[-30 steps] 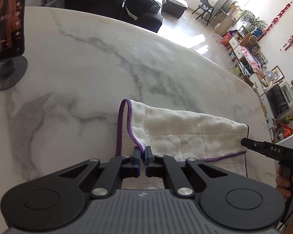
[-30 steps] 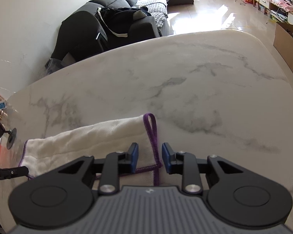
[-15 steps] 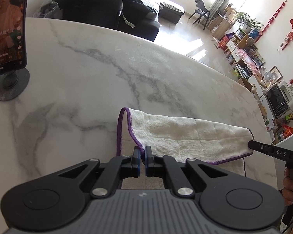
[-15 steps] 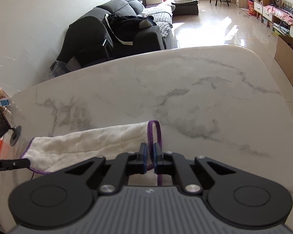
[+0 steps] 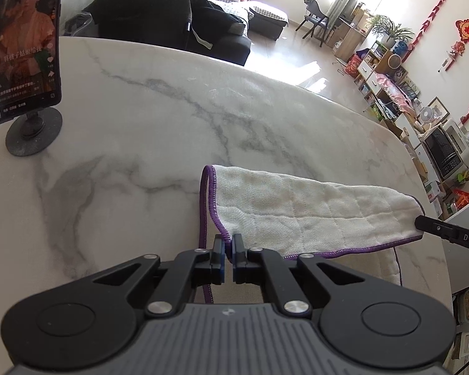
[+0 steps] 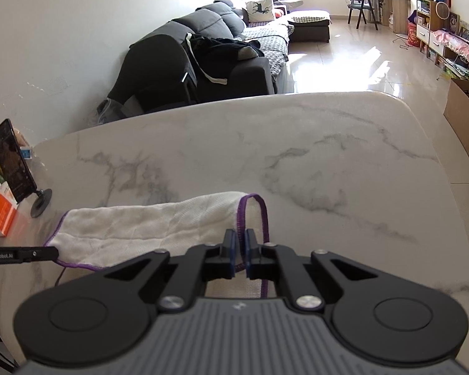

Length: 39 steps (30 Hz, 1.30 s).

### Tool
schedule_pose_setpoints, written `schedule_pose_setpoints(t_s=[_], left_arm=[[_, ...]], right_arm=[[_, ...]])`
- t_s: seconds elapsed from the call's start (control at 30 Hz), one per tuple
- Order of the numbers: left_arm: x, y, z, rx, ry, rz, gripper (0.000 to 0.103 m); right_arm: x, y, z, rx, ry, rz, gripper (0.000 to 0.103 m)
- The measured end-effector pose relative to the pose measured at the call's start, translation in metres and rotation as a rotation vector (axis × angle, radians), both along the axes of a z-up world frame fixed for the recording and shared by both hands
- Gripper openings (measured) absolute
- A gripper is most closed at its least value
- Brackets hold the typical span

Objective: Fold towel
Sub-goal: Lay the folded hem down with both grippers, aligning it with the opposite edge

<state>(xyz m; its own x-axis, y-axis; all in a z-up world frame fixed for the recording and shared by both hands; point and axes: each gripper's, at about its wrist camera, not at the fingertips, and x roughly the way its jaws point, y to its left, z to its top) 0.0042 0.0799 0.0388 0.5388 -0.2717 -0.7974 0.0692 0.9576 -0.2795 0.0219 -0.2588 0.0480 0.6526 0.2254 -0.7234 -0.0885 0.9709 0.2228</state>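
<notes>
First fold underway: left gripper (image 5: 228, 245) and right gripper (image 6: 239, 240) jaws each pinching a purple-hemmed towel (image 5: 303, 206) corner, lifted edge not yet laid flat on bench (image 5: 159, 118).

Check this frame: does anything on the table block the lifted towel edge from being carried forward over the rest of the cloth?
Nothing visible does. Both hand-held grippers, left and right, pinch the towel; the marble table ahead is bare. The phone stand sits off to the left.

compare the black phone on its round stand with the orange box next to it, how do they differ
The black phone on its round stand stands upright and its screen is lit; the orange box lies low on the white marble table. The phone is dark and thin, the box bright and blocky. Both sit at the table's left edge.
</notes>
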Motion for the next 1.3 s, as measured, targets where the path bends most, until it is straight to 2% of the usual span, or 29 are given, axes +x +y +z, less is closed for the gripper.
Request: schedule_pose_setpoints(t_s=[0.33,0.97,1.3], left_arm=[[-0.022,-0.001,-0.005,0.027,-0.009,-0.016,0.003],[-0.055,-0.007,-0.002,0.060,-0.047,-0.057,0.003],[-0.061,-0.008,-0.011,0.071,-0.026,-0.060,0.003]], right_arm=[[-0.018,-0.001,-0.014,0.016,0.018,-0.005,0.006],[-0.047,-0.006,-0.018,0.018,0.007,-0.011,0.006],[-0.059,-0.008,-0.031,0.027,0.037,-0.011,0.006]])
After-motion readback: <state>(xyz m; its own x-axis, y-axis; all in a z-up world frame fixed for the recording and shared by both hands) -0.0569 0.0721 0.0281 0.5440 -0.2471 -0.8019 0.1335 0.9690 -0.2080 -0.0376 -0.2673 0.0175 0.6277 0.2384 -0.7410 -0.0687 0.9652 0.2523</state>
